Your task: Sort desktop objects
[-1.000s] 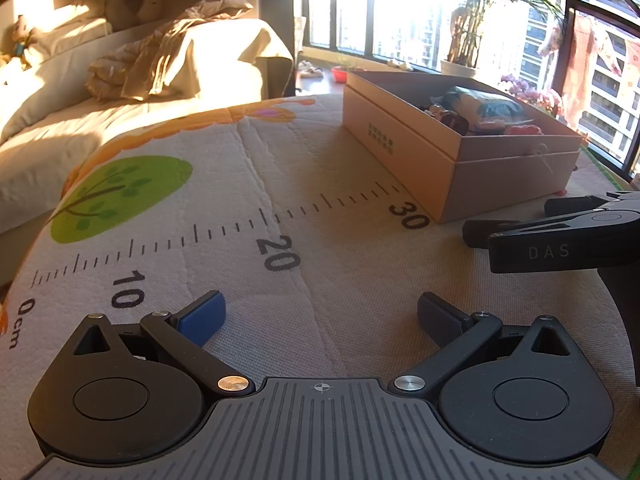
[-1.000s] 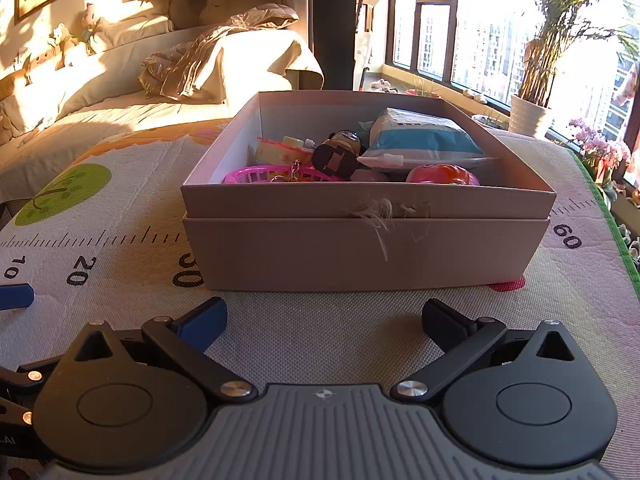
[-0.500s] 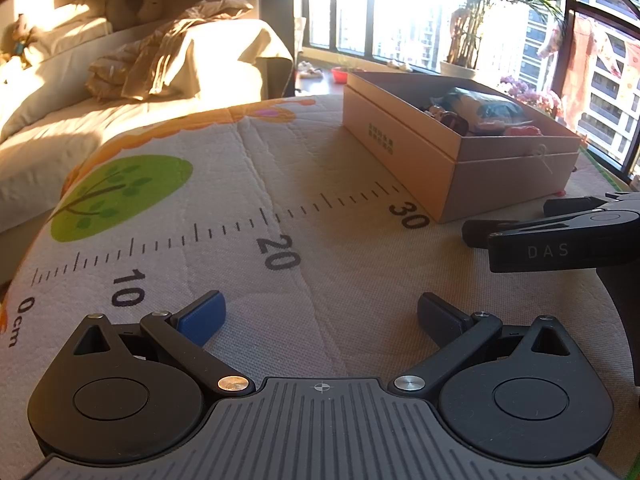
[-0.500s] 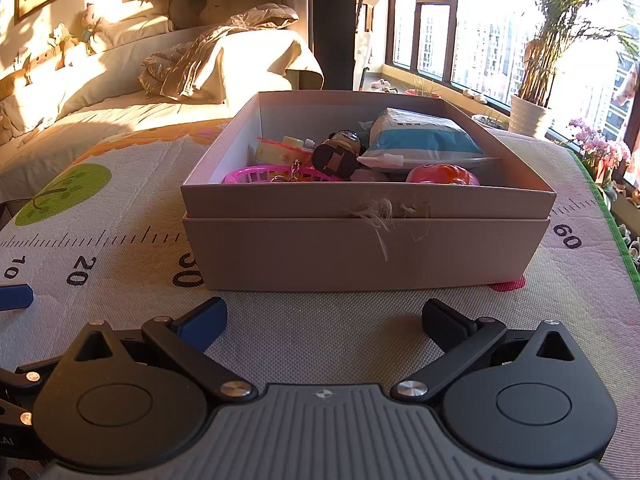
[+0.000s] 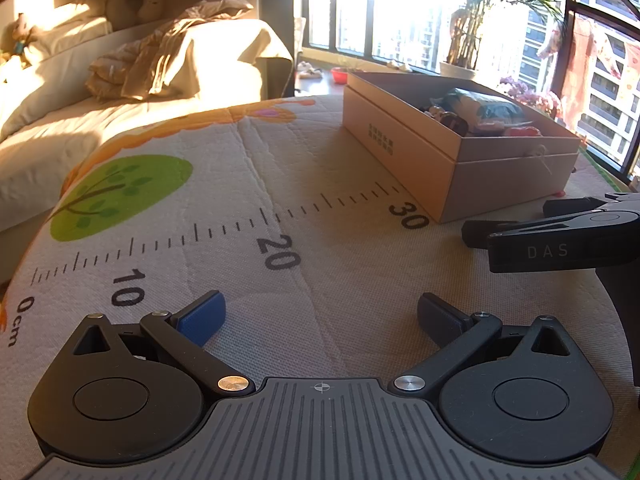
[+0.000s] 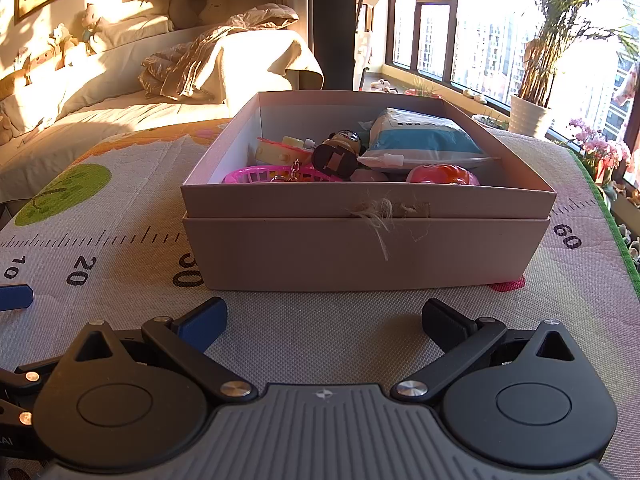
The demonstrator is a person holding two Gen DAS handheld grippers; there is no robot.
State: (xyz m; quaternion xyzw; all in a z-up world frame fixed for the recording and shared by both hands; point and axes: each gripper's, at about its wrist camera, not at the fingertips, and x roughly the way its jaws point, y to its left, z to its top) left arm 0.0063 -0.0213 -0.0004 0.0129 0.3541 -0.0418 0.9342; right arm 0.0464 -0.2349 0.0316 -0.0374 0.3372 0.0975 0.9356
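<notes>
1. The box was seen on the table, straight in front of the right hand-held gripper and off to the right of the left hand-held gripper.
2. The box was already filled with small things: a pink basket, a blue-and-white packet, a dark toy figure and an orange-pink toy.
3. Both hand-held grippers were spread wide and nothing was held.
4. No loose things were seen on the mat, so the sorting was judged nearly done or paused.
5. Next, a leftover thing would need to be looked for.
</notes>
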